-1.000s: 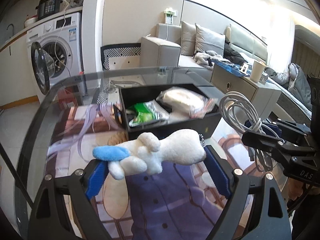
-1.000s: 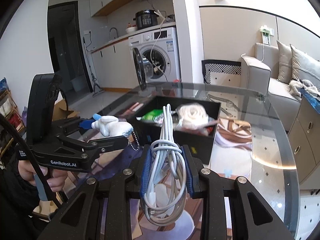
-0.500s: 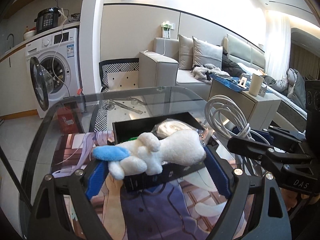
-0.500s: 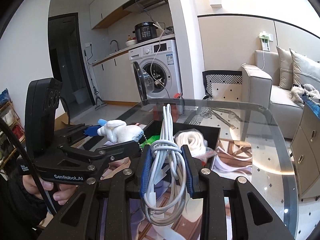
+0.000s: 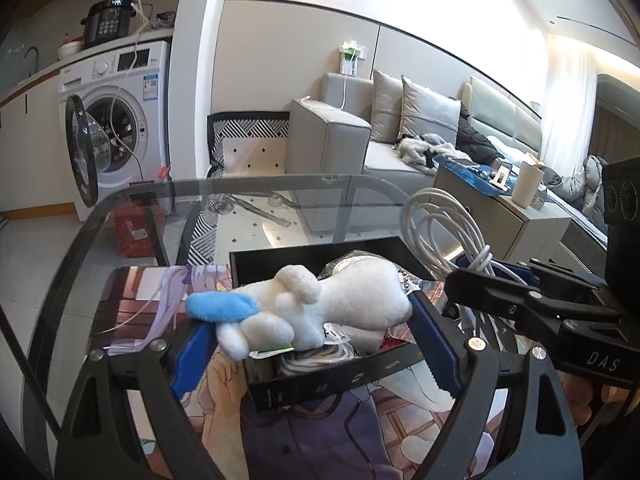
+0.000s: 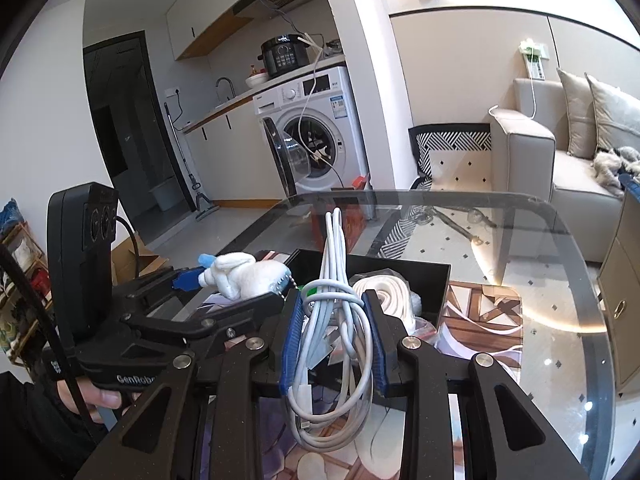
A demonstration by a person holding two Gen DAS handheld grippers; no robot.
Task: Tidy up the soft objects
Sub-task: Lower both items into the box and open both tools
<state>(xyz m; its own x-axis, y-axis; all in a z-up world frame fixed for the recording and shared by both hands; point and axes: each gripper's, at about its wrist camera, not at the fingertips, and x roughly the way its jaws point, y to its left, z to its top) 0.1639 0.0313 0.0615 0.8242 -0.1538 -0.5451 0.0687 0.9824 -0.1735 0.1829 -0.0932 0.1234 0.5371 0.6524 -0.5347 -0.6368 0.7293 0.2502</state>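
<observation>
My left gripper (image 5: 312, 344) is shut on a white plush bunny with a blue ear (image 5: 316, 304) and holds it over the near left part of the black box (image 5: 320, 388). The bunny also shows in the right wrist view (image 6: 240, 274). My right gripper (image 6: 332, 340) is shut on a bundle of white cable (image 6: 336, 332) above the box's near side (image 6: 436, 280). The cable also shows in the left wrist view (image 5: 444, 232). The box holds a bagged white roll (image 6: 386, 292) and other packets.
The box stands on a printed mat (image 5: 320, 440) on a glass table (image 6: 560, 280). Beyond the table are a washing machine (image 5: 116, 120) with its door open, a grey sofa (image 5: 360, 140) and a low cabinet (image 5: 512, 216).
Both grippers have moved forward and up over the box with their loads. The box now lies under the bunny and the cable.
</observation>
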